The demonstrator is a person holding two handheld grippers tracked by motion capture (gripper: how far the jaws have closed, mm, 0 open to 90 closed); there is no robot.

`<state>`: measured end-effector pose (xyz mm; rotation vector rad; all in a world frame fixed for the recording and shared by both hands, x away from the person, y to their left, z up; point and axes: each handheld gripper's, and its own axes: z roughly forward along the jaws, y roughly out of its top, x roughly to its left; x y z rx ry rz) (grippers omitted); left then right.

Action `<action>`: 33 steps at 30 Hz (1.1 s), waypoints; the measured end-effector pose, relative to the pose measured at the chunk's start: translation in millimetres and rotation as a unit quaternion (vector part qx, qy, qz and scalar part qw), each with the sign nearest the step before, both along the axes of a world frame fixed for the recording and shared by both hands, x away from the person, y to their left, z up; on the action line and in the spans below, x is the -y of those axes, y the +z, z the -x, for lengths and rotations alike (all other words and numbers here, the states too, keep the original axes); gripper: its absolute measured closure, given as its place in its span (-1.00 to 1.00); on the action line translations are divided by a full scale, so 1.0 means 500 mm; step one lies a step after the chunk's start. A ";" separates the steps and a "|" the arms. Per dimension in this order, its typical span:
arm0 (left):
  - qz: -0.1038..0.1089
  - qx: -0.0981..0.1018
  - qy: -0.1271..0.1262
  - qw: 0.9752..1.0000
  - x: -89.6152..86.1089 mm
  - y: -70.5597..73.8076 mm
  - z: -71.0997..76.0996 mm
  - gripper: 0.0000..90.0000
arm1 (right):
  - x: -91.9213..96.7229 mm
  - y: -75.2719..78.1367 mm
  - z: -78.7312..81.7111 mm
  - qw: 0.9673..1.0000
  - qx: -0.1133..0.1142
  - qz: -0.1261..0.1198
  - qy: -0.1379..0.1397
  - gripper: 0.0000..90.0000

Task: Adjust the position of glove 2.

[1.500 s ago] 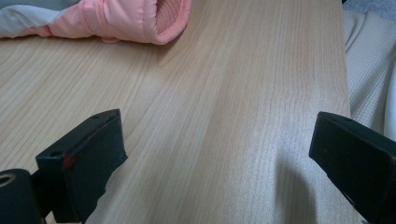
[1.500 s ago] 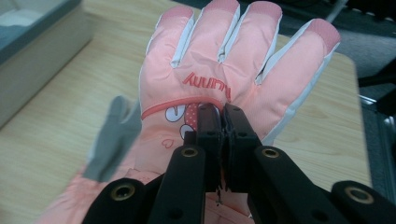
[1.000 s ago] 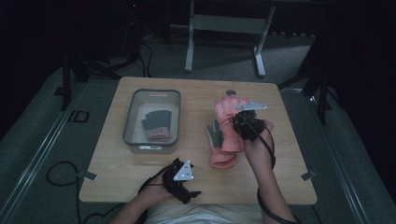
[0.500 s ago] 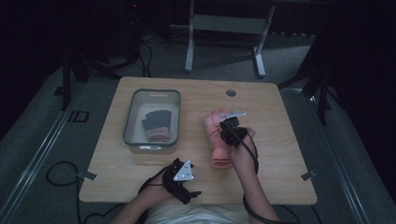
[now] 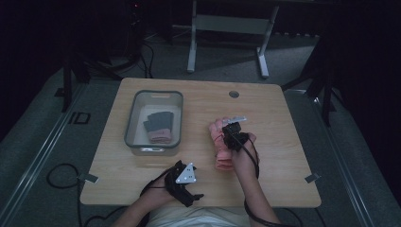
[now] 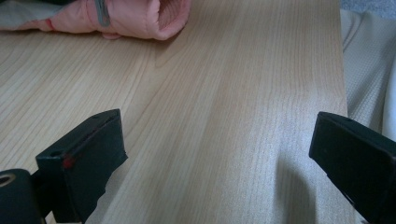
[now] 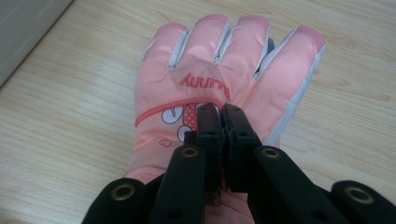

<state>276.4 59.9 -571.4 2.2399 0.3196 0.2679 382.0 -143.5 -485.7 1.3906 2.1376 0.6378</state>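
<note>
A pink padded glove (image 5: pixel 221 155) lies palm down on the wooden table (image 5: pixel 283 179), fingers pointing away from the person. My right gripper (image 5: pixel 227 135) is down on the glove's back, its jaws shut together and pinching the fabric beside the printed lettering; the right gripper view shows this gripper (image 7: pixel 220 109) on the glove (image 7: pixel 224 70). My left gripper (image 5: pixel 189 187) rests near the table's front edge, and in the left gripper view this gripper (image 6: pixel 217 144) has its jaws wide open over bare wood. The glove's cuff (image 6: pixel 135 18) lies beyond them.
A clear plastic bin (image 5: pixel 152 150) stands at the table's left half, holding a dark grey glove (image 5: pixel 158 124) with a pink cuff. A round cable hole (image 5: pixel 233 94) sits near the far edge. A metal stand (image 5: pixel 227 23) is on the floor behind the table.
The right gripper has come down and toward the person with the pink glove, which now lies flat on the table. The left gripper has stayed put.
</note>
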 end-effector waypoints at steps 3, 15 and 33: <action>-0.002 0.001 -0.001 1.000 -0.001 0.000 -0.001 -0.93 | 0.008 -0.001 -0.001 1.000 0.000 -0.002 -0.003 0.92; 0.001 -0.002 0.001 1.000 0.000 0.000 0.000 -0.93 | 0.018 -0.020 -0.004 1.000 0.001 -0.020 0.004 0.93; 0.001 0.002 0.002 1.000 -0.001 0.001 -0.001 -0.93 | 0.044 0.078 0.035 0.999 0.038 -0.023 -0.012 0.94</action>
